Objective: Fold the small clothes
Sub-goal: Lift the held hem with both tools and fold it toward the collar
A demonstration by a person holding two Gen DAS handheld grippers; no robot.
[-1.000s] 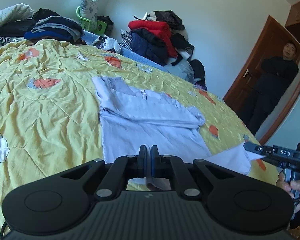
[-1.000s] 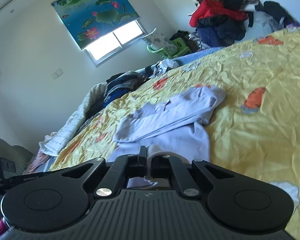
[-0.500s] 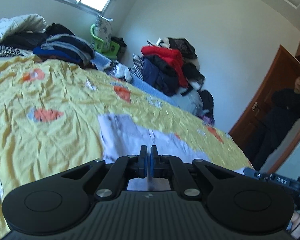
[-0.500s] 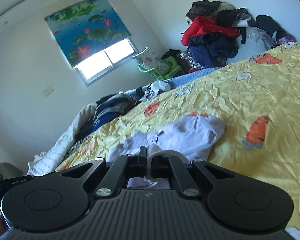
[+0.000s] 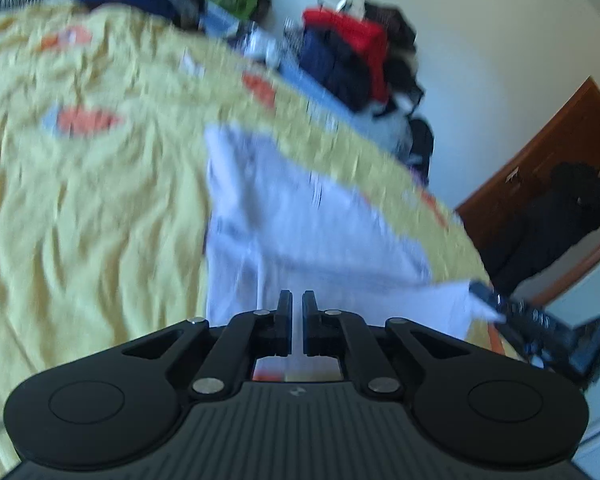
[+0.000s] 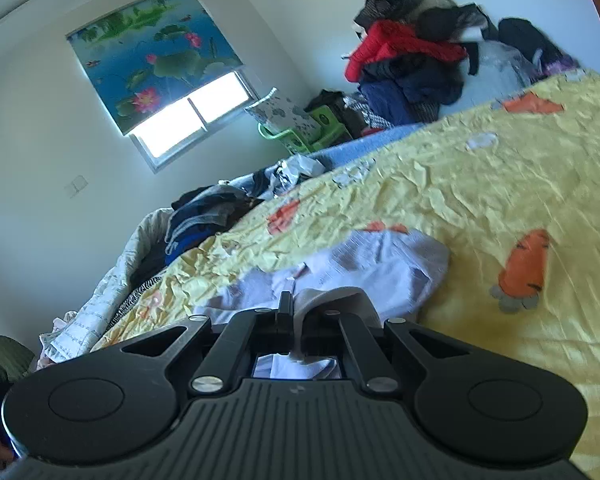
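We find the work surface to be a bed covered by a yellow bedspread [image 6: 480, 200], creased throughout and printed with orange carrot figures. The pale lilac garment [image 5: 300, 232] lies on it near the middle, partly folded, its near edge reaching toward both tools. The left wrist view is smeared by motion, so we report its detail with reserve.

The left gripper [image 5: 295, 322] shows its two fingers parted by a narrow gap with nothing visible between them; the garment lies just ahead of the tips. The right gripper [image 6: 296, 320] has its fingers closed on a bunched fold of the garment's near edge, the cloth humping up over the right finger.

Around the room we note a stack of dark folded clothing [image 6: 204, 216] at the head of the bed, beside a quilted white cover. A heap of red, navy and black clothes [image 6: 412, 64] is piled against the far wall. A green basket [image 6: 300, 136] stands below the window [image 6: 192, 116], which carries a roller blind printed with lotus flowers. A brown door [image 5: 540, 168] stands at the right, with a bystander in black [image 5: 560, 220] before it.
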